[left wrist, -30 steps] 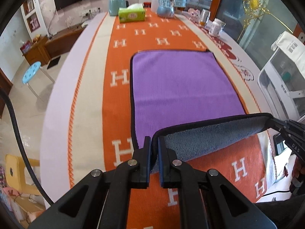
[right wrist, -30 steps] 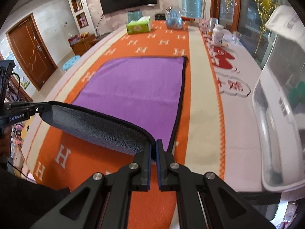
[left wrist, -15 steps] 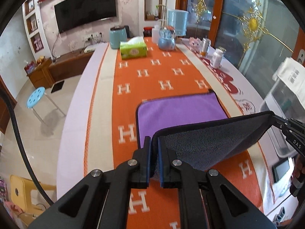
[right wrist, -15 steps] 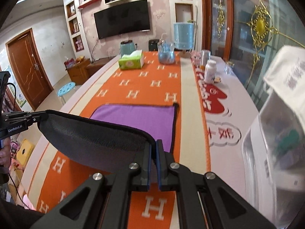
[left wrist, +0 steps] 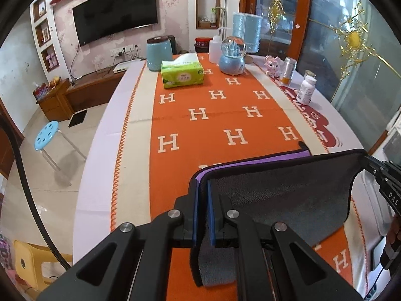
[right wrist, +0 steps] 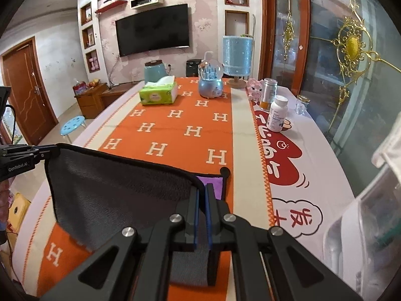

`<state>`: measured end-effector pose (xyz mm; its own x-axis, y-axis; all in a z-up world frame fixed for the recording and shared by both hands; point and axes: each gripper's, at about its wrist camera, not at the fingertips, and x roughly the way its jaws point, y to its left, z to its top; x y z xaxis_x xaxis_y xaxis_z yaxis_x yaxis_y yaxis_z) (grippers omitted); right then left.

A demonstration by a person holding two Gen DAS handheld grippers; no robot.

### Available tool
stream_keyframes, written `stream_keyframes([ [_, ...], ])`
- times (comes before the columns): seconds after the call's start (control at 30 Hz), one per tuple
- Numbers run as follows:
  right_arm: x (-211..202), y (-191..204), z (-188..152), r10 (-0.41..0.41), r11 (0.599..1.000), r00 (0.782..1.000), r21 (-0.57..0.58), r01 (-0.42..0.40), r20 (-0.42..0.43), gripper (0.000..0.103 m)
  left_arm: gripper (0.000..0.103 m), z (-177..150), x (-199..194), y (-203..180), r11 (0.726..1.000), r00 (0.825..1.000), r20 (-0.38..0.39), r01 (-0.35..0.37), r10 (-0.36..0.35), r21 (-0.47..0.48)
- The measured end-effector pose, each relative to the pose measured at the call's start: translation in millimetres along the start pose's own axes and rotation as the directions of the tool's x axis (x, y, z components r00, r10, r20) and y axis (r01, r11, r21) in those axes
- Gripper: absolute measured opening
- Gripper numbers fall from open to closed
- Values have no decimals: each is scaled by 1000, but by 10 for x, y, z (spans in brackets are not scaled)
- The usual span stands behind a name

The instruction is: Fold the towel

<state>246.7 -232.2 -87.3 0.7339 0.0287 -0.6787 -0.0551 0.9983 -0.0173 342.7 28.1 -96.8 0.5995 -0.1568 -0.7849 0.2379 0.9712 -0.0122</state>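
Observation:
The towel (left wrist: 288, 195) is purple on one face and grey on the other, with a black hem. My left gripper (left wrist: 203, 188) is shut on its near left corner. My right gripper (right wrist: 201, 190) is shut on its near right corner. The near edge is held up taut between them, grey side (right wrist: 112, 188) towards the cameras, above the orange table runner (left wrist: 213, 130). Only a thin purple strip (left wrist: 263, 160) and the far right corner (right wrist: 213, 183) show beyond the raised edge. Each gripper shows in the other's view, the right one (left wrist: 371, 164) and the left one (right wrist: 51, 150).
On the far end of the table stand a green tissue box (left wrist: 181, 74), a snow globe (left wrist: 231, 56), a teal canister (left wrist: 159, 54), a white pill bottle (right wrist: 277, 113) and jars. A white plastic bin (right wrist: 363, 213) is at the right. A blue stool (left wrist: 47, 133) stands on the floor left.
Both grippers have carried the near edge up and forward over the towel. The grey underside now covers nearly all the purple face that lay in view before.

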Motion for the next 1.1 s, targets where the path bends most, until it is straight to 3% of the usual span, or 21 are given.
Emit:
stream_keyframes([
  [0.33,595,7,-38,-54,999,998,-8,53,-37,4,5,-66,700,114,997,995,-88,43,-48,-58],
  [0.7,937,47,-125,-92,995,996,-29,92,4,6,5,-171,1035,259,980,989,-82,108,-123,-170],
  [0.8,1015,49,-148,-105,994,994,-23,105,-14,10,15,-183,1055,267,979,989,-88,101,-118,-180],
  [0.87,1038,42,-153,-107,994,994,-15,107,-22,18,25,-189,1059,277,977,989,-89,96,-115,-190],
  [0.93,1036,28,-151,-99,995,995,0,99,-22,35,33,-178,1044,281,978,990,-87,90,-108,-191],
  [1.0,997,27,-142,-95,995,995,6,95,-13,43,40,-172,1013,276,979,992,-85,81,-98,-189],
  [1.1,925,31,-123,-89,996,996,11,89,-3,54,58,-169,917,258,979,993,-78,75,-91,-187],
])
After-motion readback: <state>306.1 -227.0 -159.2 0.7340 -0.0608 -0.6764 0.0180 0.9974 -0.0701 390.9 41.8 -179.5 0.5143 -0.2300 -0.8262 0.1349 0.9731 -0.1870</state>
